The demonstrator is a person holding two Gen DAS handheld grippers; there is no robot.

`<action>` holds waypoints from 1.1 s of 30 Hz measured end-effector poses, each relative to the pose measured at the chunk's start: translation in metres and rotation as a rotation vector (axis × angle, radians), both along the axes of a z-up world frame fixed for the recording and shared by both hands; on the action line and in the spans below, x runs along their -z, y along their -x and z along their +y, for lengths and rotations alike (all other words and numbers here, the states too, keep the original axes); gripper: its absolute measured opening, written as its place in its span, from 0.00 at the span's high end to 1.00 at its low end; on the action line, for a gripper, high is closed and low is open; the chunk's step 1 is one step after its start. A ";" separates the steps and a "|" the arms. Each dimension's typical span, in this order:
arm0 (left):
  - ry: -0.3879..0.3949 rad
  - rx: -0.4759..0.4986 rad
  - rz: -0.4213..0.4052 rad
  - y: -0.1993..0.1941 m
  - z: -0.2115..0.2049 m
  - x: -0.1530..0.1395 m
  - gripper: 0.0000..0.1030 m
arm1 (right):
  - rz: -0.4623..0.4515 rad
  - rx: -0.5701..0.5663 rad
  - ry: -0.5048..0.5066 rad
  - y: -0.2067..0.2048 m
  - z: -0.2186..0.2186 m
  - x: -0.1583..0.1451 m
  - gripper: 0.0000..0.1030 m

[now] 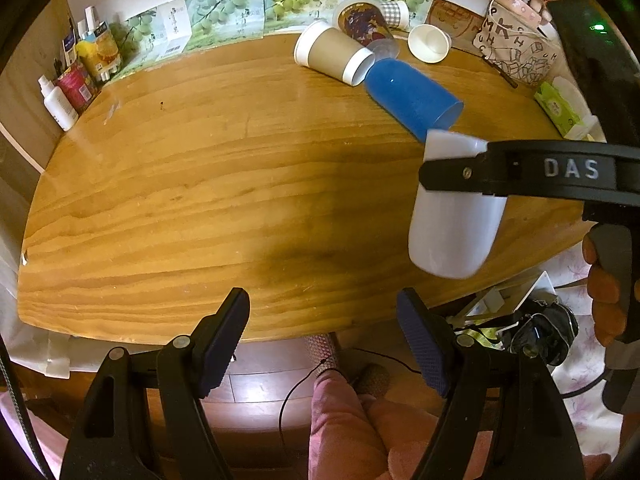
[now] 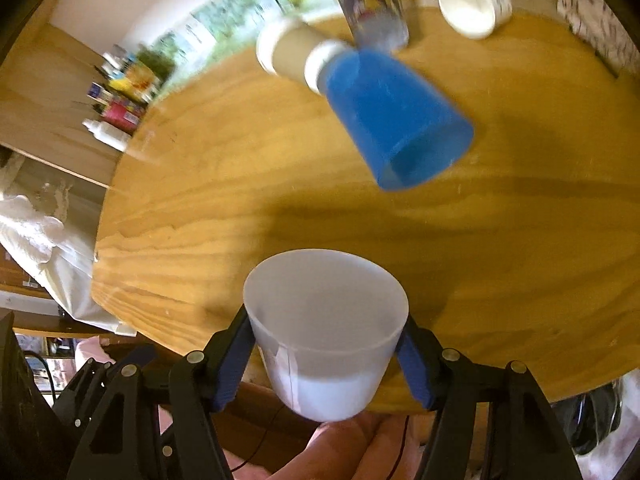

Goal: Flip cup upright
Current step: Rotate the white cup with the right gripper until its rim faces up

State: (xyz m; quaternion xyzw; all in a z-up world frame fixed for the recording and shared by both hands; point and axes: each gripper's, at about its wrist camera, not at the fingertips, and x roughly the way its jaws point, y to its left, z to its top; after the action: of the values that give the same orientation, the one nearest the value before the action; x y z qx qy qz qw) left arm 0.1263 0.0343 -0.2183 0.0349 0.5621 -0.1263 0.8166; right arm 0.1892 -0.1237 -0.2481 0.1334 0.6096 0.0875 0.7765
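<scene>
The right gripper (image 2: 326, 354) pinches the white cup (image 2: 324, 332) mouth-up in the air above the table's (image 1: 200, 184) near edge; the left gripper (image 1: 322, 340) hangs wide and empty. Set down this close to the edge, it could tip off.

Right-wrist view is motion-blurred: far bottles (image 2: 116, 120) and patterned cup (image 2: 372, 4) smear.

- The right gripper (image 2: 326, 344) clamps a white cup (image 2: 326, 332) by its sides, mouth up, above the near edge of the wooden table (image 2: 200, 208).
- A blue cup (image 2: 392, 116) lies tipped toward the far edge, touching a brown-sleeved paper cup (image 2: 296, 54).
</scene>
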 end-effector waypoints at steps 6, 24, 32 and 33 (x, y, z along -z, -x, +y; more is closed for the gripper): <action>0.000 -0.001 -0.021 -0.002 0.001 -0.009 0.23 | -0.198 -0.021 0.020 0.011 0.003 -0.029 0.35; -0.027 -0.007 -0.047 0.001 0.015 0.001 0.23 | -0.766 0.045 0.013 0.060 -0.009 -0.030 0.35; -0.060 -0.027 -0.071 0.005 0.020 0.012 0.23 | -0.901 0.087 0.022 0.076 -0.011 -0.006 0.35; -0.064 -0.029 -0.076 0.005 0.020 0.012 0.23 | -0.905 0.102 0.027 0.077 -0.012 -0.003 0.35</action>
State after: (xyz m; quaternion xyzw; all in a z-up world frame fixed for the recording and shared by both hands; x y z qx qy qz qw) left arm 0.1210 0.0547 -0.2304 0.0575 0.5349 -0.0948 0.8376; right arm 0.1121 -0.1354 -0.2452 0.1015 0.2027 0.0910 0.9697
